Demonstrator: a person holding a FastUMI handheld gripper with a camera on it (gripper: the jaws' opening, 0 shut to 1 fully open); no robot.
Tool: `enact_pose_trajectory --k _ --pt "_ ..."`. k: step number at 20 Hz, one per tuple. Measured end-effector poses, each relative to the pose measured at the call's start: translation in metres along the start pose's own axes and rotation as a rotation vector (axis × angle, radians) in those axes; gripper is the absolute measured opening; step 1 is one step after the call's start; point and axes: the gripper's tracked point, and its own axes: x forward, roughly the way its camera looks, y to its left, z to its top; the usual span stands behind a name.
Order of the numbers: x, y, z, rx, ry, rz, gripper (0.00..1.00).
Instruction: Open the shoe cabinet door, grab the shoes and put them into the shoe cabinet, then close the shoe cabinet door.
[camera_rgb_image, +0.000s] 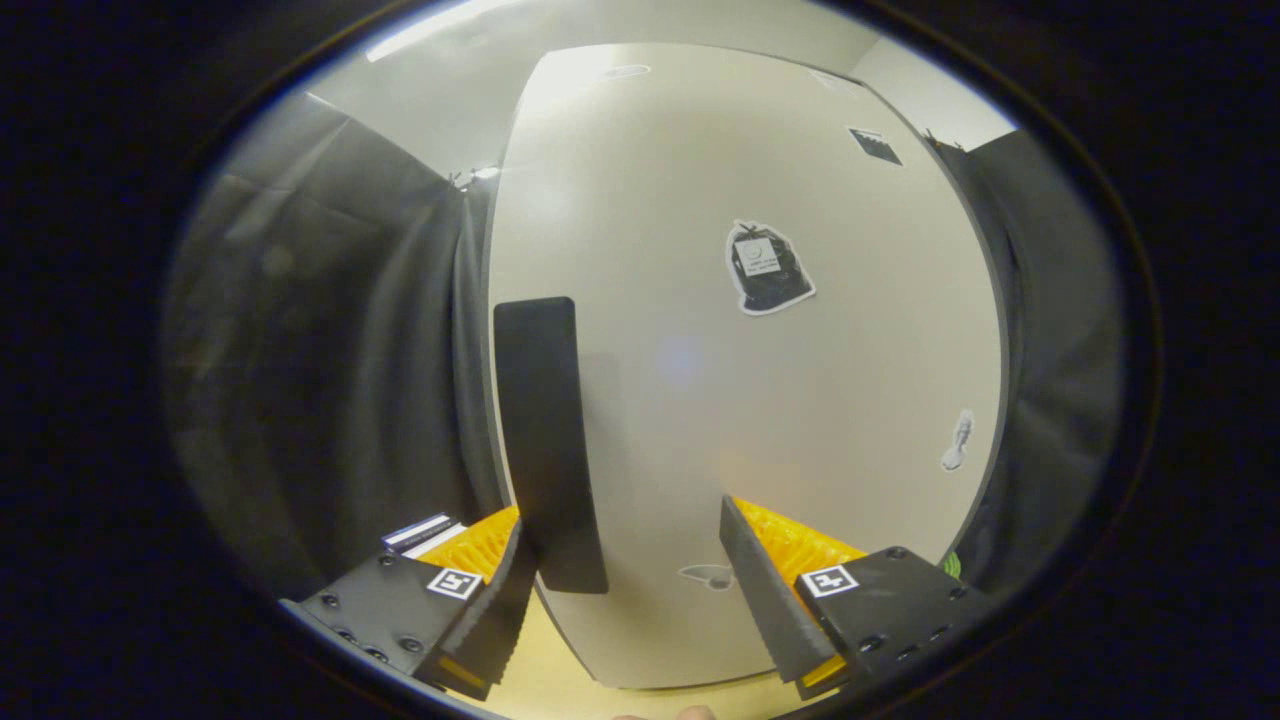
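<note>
Just ahead of the spread, empty gripper (630, 580) — the upright door handle (545, 440), nearer its left finger; cabinet door (760, 400) shut.

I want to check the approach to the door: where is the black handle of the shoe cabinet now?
In the gripper view, the black handle stands upright near the left edge of the pale cabinet door, just ahead of the open gripper, close to its left finger.

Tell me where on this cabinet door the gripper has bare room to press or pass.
Bare patch: door panel between the black handle and the bag sticker. Crowded at the handle's lower end, beside one finger of the open gripper.
</note>
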Motion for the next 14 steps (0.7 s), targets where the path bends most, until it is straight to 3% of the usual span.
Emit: enact_pose_trajectory --k 14 --pt "0.0037 0.007 -0.0014 0.002 -0.033 -0.042 0.99"
